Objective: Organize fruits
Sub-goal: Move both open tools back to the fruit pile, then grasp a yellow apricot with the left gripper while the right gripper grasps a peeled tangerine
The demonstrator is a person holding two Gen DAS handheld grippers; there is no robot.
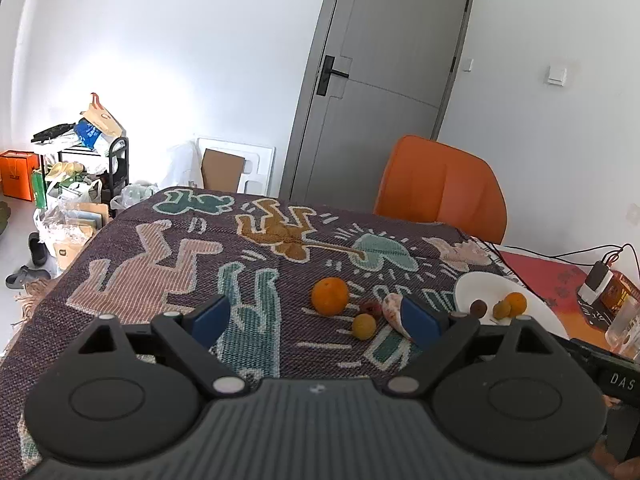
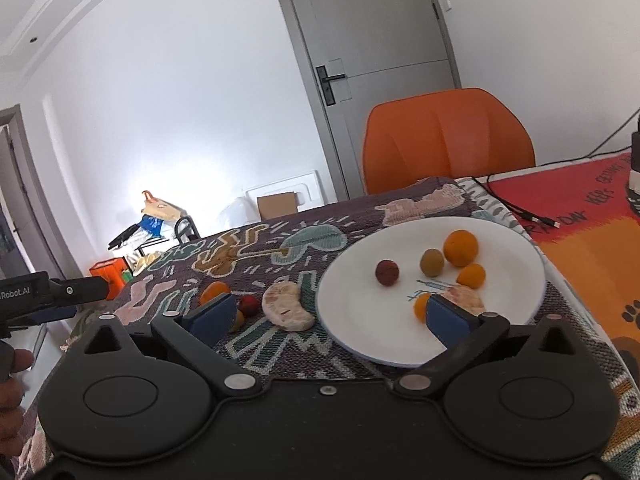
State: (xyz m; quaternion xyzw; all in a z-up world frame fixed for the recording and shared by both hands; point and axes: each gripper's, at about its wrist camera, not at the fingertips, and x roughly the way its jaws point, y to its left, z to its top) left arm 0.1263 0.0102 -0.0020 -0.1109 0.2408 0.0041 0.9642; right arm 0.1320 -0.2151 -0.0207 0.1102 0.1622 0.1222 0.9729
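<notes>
A white plate lies on the patterned cloth and holds an orange, a greenish fruit, a dark red fruit, small orange fruits and a peeled wedge. On the cloth left of it lie a pale peeled wedge, a red fruit and an orange, with a small yellow fruit beside it. The plate also shows in the left wrist view. My left gripper is open and empty above the cloth. My right gripper is open and empty at the plate's near edge.
An orange chair stands behind the table. A red-orange mat with a black cable lies to the right. A glass and a charger stand at the right. Clutter and a shelf stand by the far wall.
</notes>
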